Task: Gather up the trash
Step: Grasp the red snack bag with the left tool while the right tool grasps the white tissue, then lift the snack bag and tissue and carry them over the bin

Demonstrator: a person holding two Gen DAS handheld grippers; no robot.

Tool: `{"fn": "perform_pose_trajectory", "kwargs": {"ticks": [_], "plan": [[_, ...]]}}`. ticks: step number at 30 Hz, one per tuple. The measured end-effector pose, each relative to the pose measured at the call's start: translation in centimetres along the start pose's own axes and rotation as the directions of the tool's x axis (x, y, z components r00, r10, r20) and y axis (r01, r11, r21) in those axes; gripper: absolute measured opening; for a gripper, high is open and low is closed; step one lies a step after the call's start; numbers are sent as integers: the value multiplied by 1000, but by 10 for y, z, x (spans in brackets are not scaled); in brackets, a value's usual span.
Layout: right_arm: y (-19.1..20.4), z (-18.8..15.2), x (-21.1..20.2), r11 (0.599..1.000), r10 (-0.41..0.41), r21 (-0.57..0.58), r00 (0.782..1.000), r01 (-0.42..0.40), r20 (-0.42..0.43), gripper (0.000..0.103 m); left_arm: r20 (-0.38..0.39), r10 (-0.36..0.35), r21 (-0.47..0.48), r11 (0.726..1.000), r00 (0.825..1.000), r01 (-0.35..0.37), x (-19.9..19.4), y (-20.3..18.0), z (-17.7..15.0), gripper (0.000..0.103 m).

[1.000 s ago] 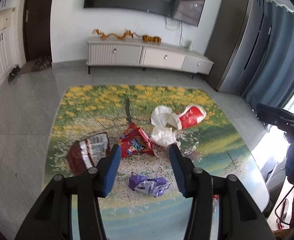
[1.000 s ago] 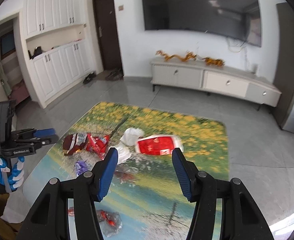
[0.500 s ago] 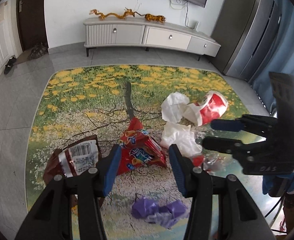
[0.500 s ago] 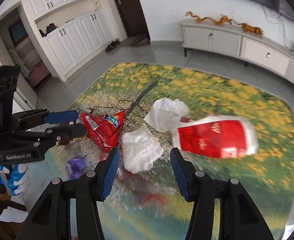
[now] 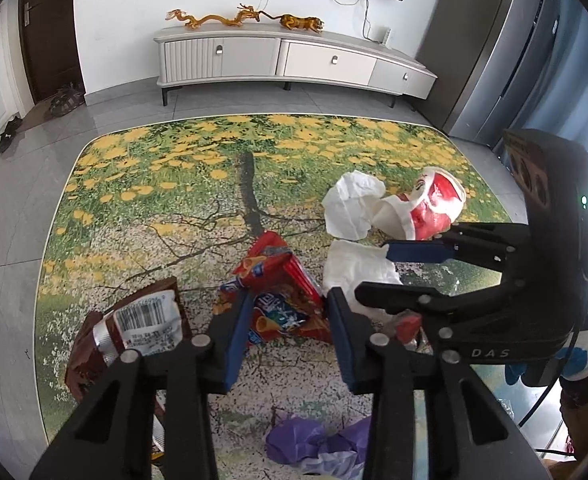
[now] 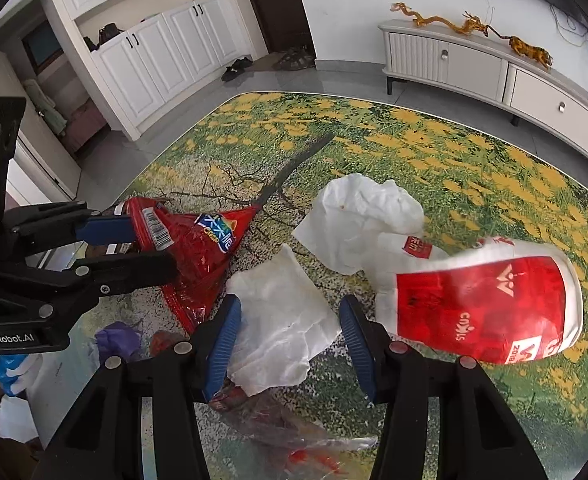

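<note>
Left gripper [image 5: 290,332] jaws just been closing, narrowing around red snack bag [image 5: 278,292], pads not yet pressing. Right gripper [image 6: 288,330] jaws closing too, straddling white tissue [image 6: 282,316], still loose. Both descended since earlier; I'm committing to double pick. Red-white pouch [image 6: 482,304] lying beyond, table edge [image 5: 74,168] far, plenty room.

desk [image 5: 142,184]: green, yellow flower print, dark tree trunk
snack bag [image 5: 278,296]: red with blue logo, at the trunk's foot
my jaws: blue pads, black arms
tissue [image 6: 282,316]: white, right of the snack bag
cup [image 6: 482,304]: red and white
wrapper [image 5: 134,332]: brown, barcode
crumpled wrapper [image 5: 318,444]: purple
</note>
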State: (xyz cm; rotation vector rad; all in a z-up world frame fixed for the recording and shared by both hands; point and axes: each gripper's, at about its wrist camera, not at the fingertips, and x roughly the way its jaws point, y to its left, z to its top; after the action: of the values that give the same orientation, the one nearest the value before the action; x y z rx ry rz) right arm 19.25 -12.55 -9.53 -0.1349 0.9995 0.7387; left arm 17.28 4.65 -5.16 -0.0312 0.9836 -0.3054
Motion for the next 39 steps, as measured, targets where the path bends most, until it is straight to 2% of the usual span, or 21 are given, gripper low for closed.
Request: {"fn": "perform_pose_trajectory", "kwargs": {"ticks": [2,7,9,10,16,27,35,39], "plan": [[2,0,1,1000,-14,-17,1000,14,-1,41,-2,-13,-8,1000,1000,13,1,1,0,27],[5,-5,1,998,-45,-53,999,45,-1,13,-5,-31,-18,999,999,31,3,1,0,14],[3,-6,1,998,-48,-49,999,48,0,9,0,-33,-21,999,999,33,2,1,0,11],[2,-6,1,998,-46,-48,999,46,0,7,3,-35,-20,999,999,35,2,1,-1,3],[6,-10,-6,997,-50,-53,999,51,15,5,25,-29,-33,999,999,30,-8,1,-4,2],[20,-5,-57,996,-77,-44,988,84,132,5,128,-18,-47,999,992,24,-60,-5,-3,2],[29,-17,-120,993,-108,-27,964,119,242,5,190,-13,-10,1000,982,16,-102,-33,-4,2],[23,-36,-166,987,-156,8,939,161,306,5,219,-31,34,999,975,24,-122,-62,-2,2]]}}
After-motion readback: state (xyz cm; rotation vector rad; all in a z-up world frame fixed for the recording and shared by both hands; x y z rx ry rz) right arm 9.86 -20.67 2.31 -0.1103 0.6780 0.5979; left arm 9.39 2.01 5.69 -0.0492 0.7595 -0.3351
